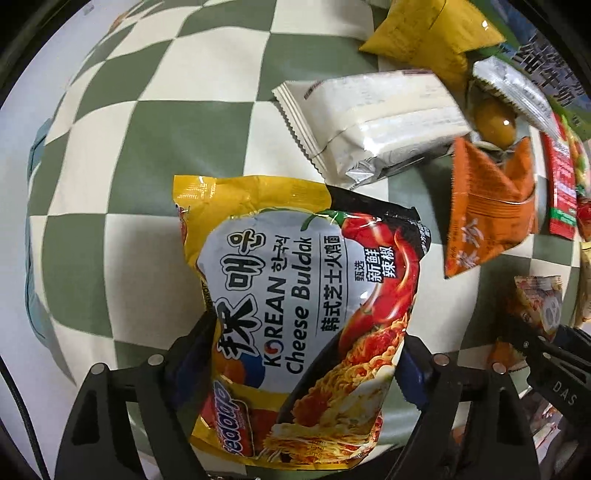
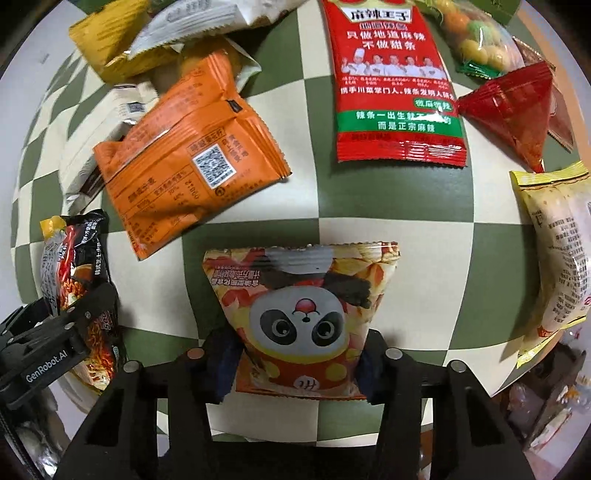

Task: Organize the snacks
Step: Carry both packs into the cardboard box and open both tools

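My left gripper (image 1: 299, 365) is shut on a Korean Cheese Buldak noodle packet (image 1: 295, 302), yellow, grey and black, held over the checkered cloth (image 1: 147, 147). The same packet (image 2: 79, 273) and the left gripper (image 2: 79, 325) show at the left of the right wrist view. My right gripper (image 2: 295, 365) is shut on a panda snack bag (image 2: 303, 314), orange and yellow, held above the cloth (image 2: 388, 192). The right gripper (image 1: 517, 339) and its bag (image 1: 535, 302) show at the right edge of the left wrist view.
Loose snacks lie on the cloth: an orange packet (image 2: 184, 158), a red spicy-strip packet (image 2: 395, 81), a red pyramid pack (image 2: 517, 110), a pale yellow bag (image 2: 557, 254), a white wafer pack (image 1: 373, 122), a mustard bag (image 1: 428, 33). The table edge is at left (image 1: 26, 229).
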The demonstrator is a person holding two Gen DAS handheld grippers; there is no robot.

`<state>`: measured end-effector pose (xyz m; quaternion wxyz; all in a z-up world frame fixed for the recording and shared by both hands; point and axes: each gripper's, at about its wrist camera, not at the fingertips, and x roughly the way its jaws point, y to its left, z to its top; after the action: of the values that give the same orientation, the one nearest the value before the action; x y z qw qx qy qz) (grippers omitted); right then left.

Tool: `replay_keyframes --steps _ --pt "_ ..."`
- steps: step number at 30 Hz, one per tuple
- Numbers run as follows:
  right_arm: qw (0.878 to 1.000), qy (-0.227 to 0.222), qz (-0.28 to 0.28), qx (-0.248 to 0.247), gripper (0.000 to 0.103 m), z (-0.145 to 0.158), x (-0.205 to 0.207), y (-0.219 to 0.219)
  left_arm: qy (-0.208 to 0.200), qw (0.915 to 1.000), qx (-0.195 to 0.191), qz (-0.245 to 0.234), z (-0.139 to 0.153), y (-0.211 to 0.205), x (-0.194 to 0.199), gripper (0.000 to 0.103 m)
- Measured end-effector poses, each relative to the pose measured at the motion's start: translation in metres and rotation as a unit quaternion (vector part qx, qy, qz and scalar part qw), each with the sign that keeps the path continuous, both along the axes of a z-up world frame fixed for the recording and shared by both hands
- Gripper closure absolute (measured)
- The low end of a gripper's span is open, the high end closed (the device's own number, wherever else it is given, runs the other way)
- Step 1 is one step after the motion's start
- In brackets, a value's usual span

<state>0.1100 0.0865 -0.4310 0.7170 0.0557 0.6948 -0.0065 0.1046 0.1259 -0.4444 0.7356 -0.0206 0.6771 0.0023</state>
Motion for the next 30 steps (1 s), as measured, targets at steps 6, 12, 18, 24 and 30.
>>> replay_keyframes --steps 6,12,18,24,30 --pt "0.999 -0.014 0.01 0.045 0.054 0.034 -0.01 -0.001 -0.022 0.9997 -0.008 0.008 0.016 -0.008 -0.013 0.018" --pt "0.992 -0.041 0.025 0.114 0.054 0.089 -0.004 -0.003 -0.076 0.9964 -0.036 0.011 0.036 -0.011 -0.01 0.018" --pt "0.981 -0.101 0.038 0.162 0.054 0.173 0.05 -0.052 -0.137 0.9857 -0.098 0.002 0.187 -0.031 0.056 0.018" --pt "0.973 -0.175 0.031 0.148 0.054 0.24 0.14 -0.12 -0.158 0.9797 -0.123 -0.003 0.262 -0.058 0.168 0.018" --pt "0.978 -0.173 0.027 0.114 0.054 0.224 0.26 -0.143 -0.11 0.9854 -0.127 0.029 0.242 -0.059 0.301 0.018"
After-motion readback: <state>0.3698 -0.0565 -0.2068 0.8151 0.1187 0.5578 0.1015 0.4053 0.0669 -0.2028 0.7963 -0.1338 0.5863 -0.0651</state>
